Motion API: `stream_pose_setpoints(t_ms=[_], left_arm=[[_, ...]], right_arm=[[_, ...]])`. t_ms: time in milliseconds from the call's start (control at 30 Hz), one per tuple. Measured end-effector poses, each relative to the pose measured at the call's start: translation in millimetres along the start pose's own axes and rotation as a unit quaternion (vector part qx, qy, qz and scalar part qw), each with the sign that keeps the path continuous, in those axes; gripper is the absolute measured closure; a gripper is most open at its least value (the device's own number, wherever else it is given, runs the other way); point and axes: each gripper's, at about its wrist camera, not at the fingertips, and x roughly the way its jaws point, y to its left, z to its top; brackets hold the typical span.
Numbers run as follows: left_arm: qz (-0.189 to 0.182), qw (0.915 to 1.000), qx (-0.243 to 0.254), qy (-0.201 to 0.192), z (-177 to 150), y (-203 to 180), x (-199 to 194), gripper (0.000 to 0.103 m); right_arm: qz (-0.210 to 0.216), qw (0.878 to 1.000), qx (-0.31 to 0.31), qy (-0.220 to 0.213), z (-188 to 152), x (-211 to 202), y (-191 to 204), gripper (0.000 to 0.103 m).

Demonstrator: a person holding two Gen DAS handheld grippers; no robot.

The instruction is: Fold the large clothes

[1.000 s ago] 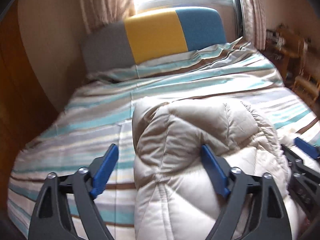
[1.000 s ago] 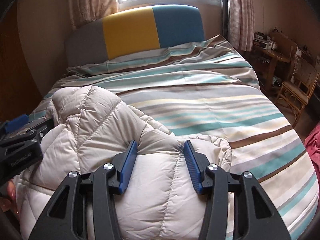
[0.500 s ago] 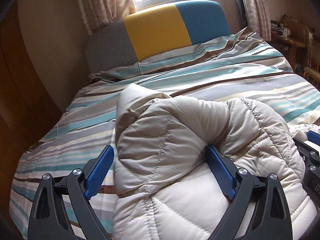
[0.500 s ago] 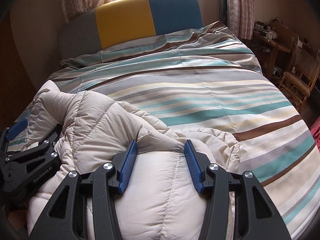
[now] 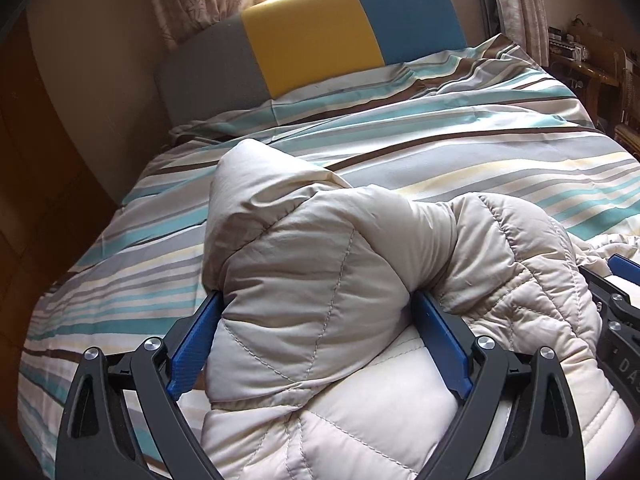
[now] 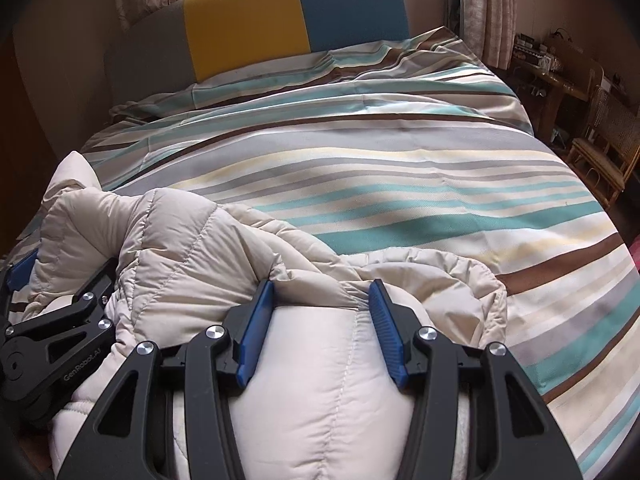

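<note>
While it fills the lower frames, the quilted beige jacket (image 5: 320,300) lies bunched on the striped duvet (image 6: 400,184). The left gripper (image 5: 316,332) clamps a thick fold; the right gripper (image 6: 322,320) pinches another.

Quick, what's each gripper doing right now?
Left gripper: shut on the puffy jacket.
Right gripper: shut on the same jacket.

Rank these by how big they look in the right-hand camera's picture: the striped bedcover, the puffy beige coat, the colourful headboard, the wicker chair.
1. Striped bedcover, filling most of the view.
2. Puffy beige coat, though nearness to the camera inflates it.
3. Headboard.
4. Wicker chair, partly cut off at the edge.
</note>
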Motion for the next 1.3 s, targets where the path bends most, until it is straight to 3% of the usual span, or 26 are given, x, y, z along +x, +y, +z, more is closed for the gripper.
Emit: stream_pose_setpoints(t_ms=[100,200,267,333,400,533,600,800,900,967,1067,1133,1300], left_arm=[[-0.011,0.9996,-0.003,0.028,5.3,2.2,-16.4,0.010],[-0.070,0.9934,-0.084,0.034,1.4,14.8,-50.5,0.009],[-0.093,0.9890,-0.111,0.030,-7.3,14.8,-63.5,0.005],[-0.084,0.9915,-0.099,0.013,-18.1,6.9,-67.0,0.003],[-0.073,0.9946,-0.068,-0.030,-35.0,-1.0,-68.3,0.003],[-0.082,0.9889,-0.061,-0.108,-62.2,-2.8,-76.1,0.003],[-0.084,0.9883,-0.057,-0.114,-64.6,-4.6,-71.5,0.003],[-0.072,0.9919,-0.045,-0.095,-58.6,-11.8,-66.5,0.003],[-0.101,0.9924,-0.045,-0.054,-41.3,-2.5,-68.4,0.003],[-0.125,0.9906,-0.052,-0.021,-23.2,12.0,-69.9,0.003],[-0.106,0.9897,-0.087,-0.041,-0.5,28.8,-71.9,0.003],[-0.088,0.9909,-0.091,-0.044,19.4,32.2,-62.6,0.003],[-0.072,0.9970,-0.027,0.013,31.9,7.8,-17.7,0.003]], right_arm=[[0.009,1.000,0.009,-0.008,-0.1,-3.1,-3.2,0.054],[0.009,1.000,0.011,-0.018,-0.1,-8.9,-4.1,0.054],[0.013,0.999,0.020,-0.023,-2.9,-17.0,-5.3,0.053],[0.017,0.999,0.035,-0.022,-7.5,-28.1,-9.2,0.053],[0.015,0.998,0.055,-0.026,-15.8,-42.6,-13.1,0.052],[0.014,0.996,0.067,-0.060,-31.2,-58.7,-13.7,0.051],[0.008,0.995,0.068,-0.072,-34.1,-56.2,-13.2,0.051],[0.001,0.997,0.054,-0.059,-26.0,-49.7,-7.6,0.049],[0.023,0.998,0.051,-0.034,-13.4,-56.0,-11.4,0.041],[0.023,0.997,0.052,-0.059,-1.8,-79.3,-13.0,0.041],[0.038,0.993,0.058,-0.092,17.1,-105.0,-9.9,0.040],[0.037,0.994,0.046,-0.089,25.3,-102.5,-2.7,0.040],[0.020,0.997,0.054,-0.042,12.3,-53.8,-3.3,0.044]])
